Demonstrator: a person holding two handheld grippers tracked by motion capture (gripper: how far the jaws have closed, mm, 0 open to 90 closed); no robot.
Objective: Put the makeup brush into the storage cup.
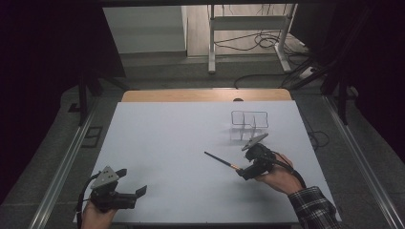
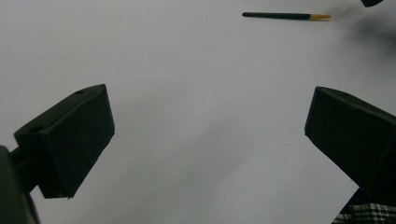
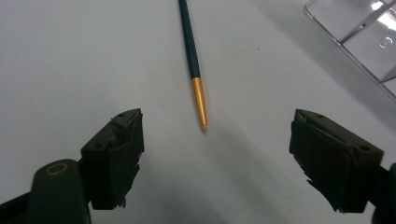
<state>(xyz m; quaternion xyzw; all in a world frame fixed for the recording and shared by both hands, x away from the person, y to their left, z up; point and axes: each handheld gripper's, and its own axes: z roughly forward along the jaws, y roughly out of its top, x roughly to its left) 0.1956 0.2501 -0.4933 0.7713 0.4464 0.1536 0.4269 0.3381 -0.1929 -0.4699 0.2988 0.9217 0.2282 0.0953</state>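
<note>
1. On the white bench (image 1: pixel 157 157), toward its 4 o'clock quarter, lies a slim dark pen (image 1: pixel 222 161) with a gold tip (image 3: pixel 199 100). It lies flat, tip pointing at the right gripper (image 1: pixel 244 172).
2. Right gripper: jaws apart, nothing between them. In the right gripper view the gold tip sits just ahead of the gap, touching neither jaw. No grip yet.
3. Left gripper (image 1: pixel 129 187): at the bench's 7 o'clock corner, jaws wide apart, nothing held, well apart from the pen, which shows far off toward 1 o'clock in its own view (image 2: pixel 285 16).
4. Judgement, step in hand: approach to pick up the pen, right side.
5. Risk: the pen is thin and round and lies flat. Jaws closing too high would pass over it; closing off-centre would likely roll or skid it across the smooth sheet.
6. Risk: only the tapered tip is near the jaws. A pinch there could let the pen squirt out or swing down by its long body. A grip further up the barrel looks safer.
7. Surroundings: a clear plastic divided holder (image 1: pixel 249 125) stands at about 1 o'clock from the pen, near the right hand (image 1: pixel 282 179) but apart from it. It could be knocked on the lift.
8. Nothing lies between gripper and pen. The right gripper's cable (image 1: pixel 291 167) trails back over the hand.
</note>
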